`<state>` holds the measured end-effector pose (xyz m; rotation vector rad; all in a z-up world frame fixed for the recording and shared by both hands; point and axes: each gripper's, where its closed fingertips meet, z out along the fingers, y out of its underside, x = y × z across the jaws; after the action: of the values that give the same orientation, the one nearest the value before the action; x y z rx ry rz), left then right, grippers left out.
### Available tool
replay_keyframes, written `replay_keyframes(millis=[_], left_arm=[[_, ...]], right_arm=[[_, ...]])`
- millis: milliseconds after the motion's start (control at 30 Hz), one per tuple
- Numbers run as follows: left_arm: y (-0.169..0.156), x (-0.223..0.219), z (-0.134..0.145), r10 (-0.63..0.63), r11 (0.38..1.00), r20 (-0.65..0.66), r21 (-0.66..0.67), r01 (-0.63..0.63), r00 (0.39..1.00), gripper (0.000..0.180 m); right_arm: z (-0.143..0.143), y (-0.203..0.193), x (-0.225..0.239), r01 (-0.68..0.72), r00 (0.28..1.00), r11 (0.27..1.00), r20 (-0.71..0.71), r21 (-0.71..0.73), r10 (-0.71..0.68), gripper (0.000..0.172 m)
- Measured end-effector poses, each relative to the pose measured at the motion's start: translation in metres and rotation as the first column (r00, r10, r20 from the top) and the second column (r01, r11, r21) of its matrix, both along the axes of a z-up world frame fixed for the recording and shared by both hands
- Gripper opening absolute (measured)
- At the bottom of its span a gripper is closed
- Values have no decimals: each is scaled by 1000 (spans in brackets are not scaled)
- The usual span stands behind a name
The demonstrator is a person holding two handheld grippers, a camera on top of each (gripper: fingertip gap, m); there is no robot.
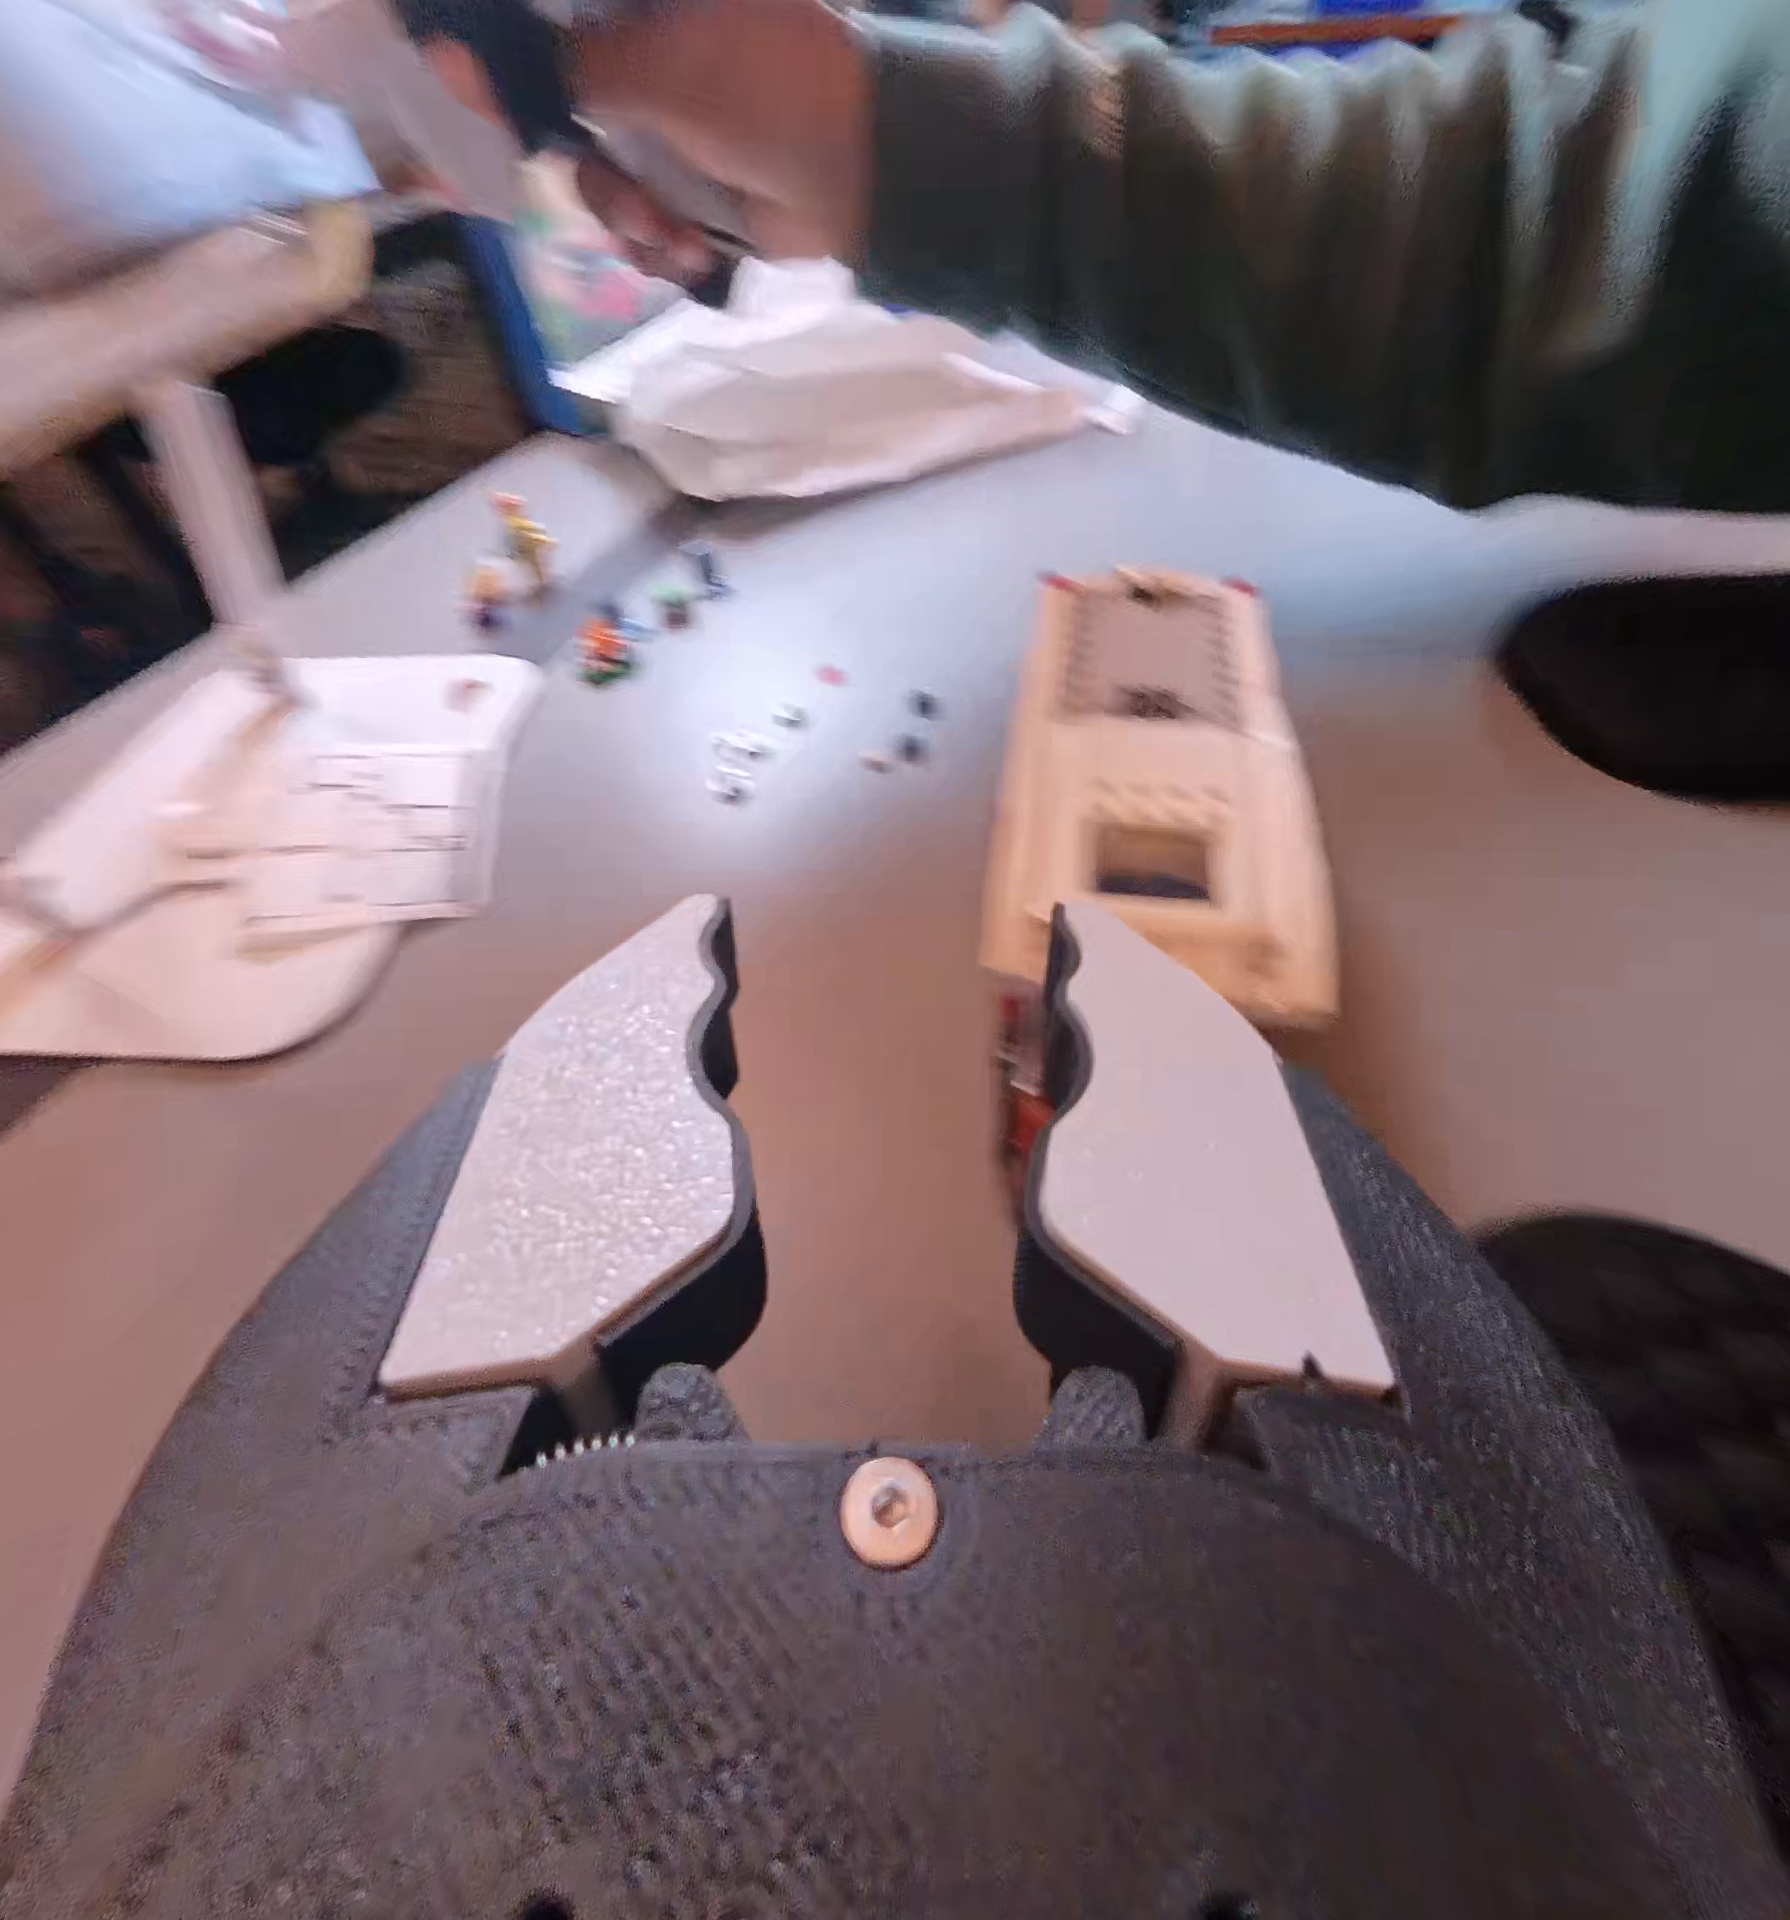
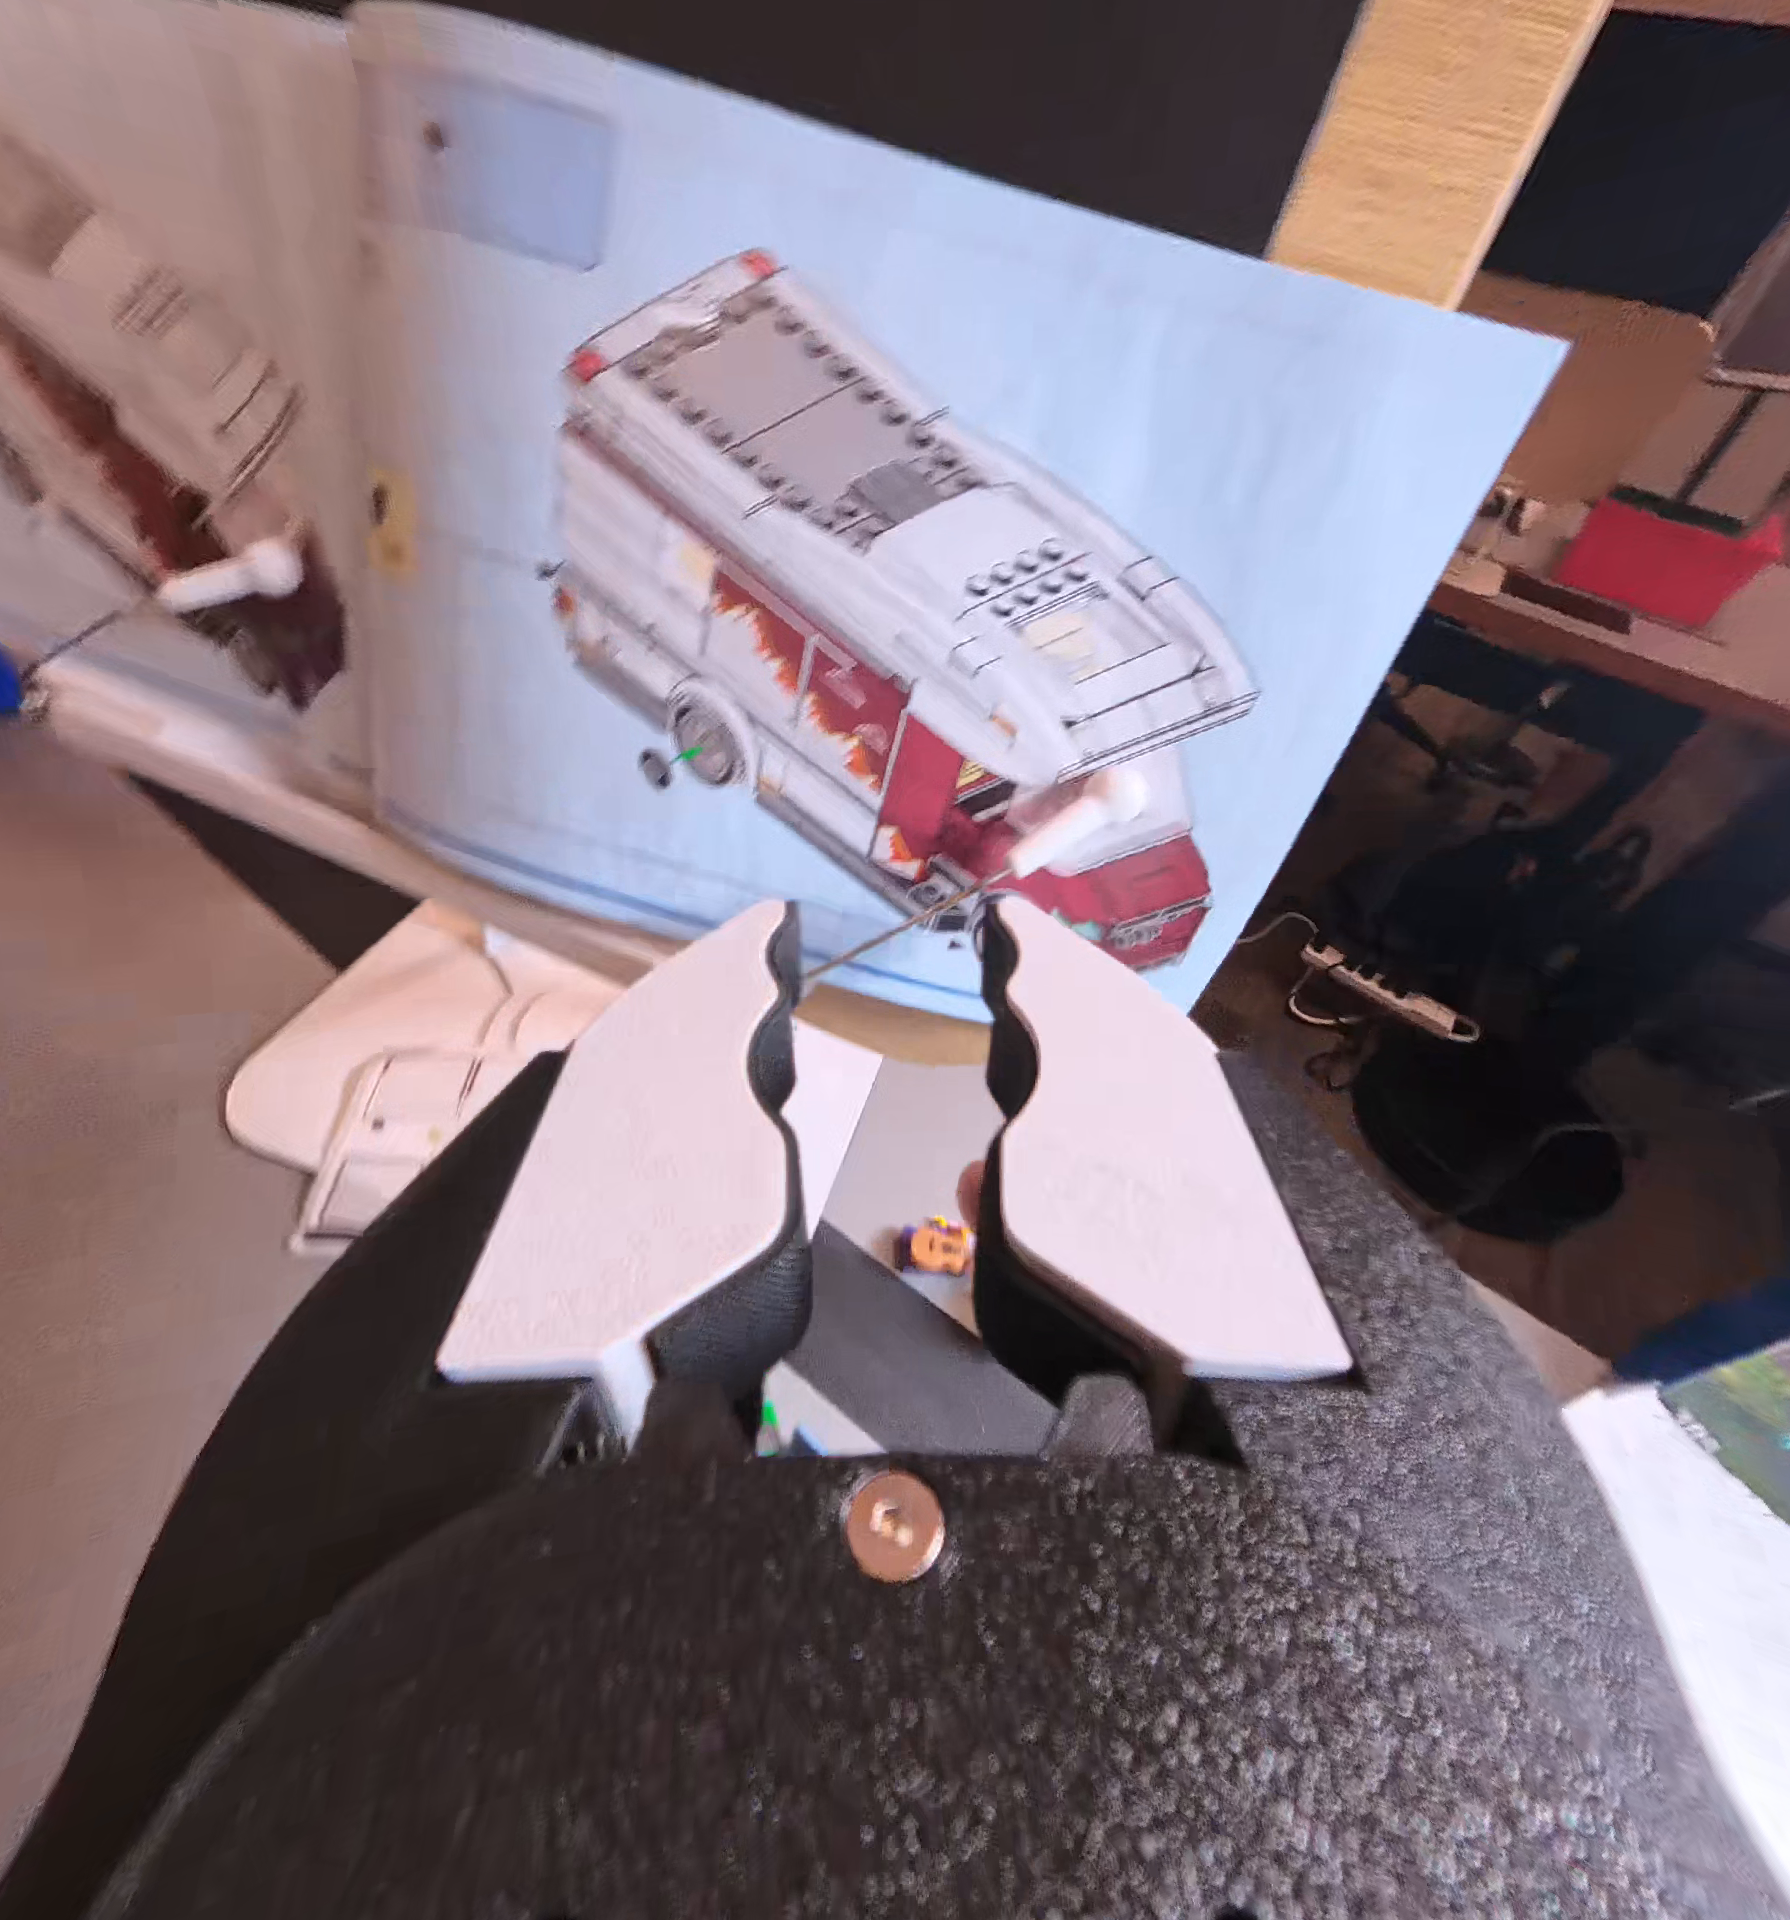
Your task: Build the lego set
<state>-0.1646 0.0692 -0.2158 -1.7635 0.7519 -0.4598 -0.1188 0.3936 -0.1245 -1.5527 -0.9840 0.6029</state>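
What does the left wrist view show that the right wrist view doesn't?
Only the left wrist view: the cream brick-built van on the table, loose small pieces, toy figures, crumpled white paper, a green sleeve.

Only the right wrist view: the open booklet page picturing a red and white van, held by a wire arm with a white tip; a red box behind.

Both: an open, empty gripper, left and right, and a white stand base.

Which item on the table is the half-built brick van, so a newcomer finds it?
Start from the grey table. The van lies just beyond the left gripper, whose jaws are open. It's the long cream block body with a square roof opening; its neighbours are tiny loose pieces.
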Motion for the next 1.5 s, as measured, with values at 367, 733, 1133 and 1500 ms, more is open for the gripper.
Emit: replay_keyframes(millis=[367,733,1133,1500], left_arm=[[184,-92,83,591,806,-336,276,-523,733,42],[205,-119,84,674,736,-183,244,-631,716,1],[143,-81,37,517,854,675,-360,-376,526,0],[241,-48,113,688,716,-291,423,-555,665,0]], right_arm=[[-30,14,17,88,969,965,-201,-249,-140,14],[33,-25,21,130,977,976,-192,173,-95,43],[23,13,-26,105,993,964,-70,246,-91,73],[47,36,-17,119,993,928,-37,354,-113,90]])
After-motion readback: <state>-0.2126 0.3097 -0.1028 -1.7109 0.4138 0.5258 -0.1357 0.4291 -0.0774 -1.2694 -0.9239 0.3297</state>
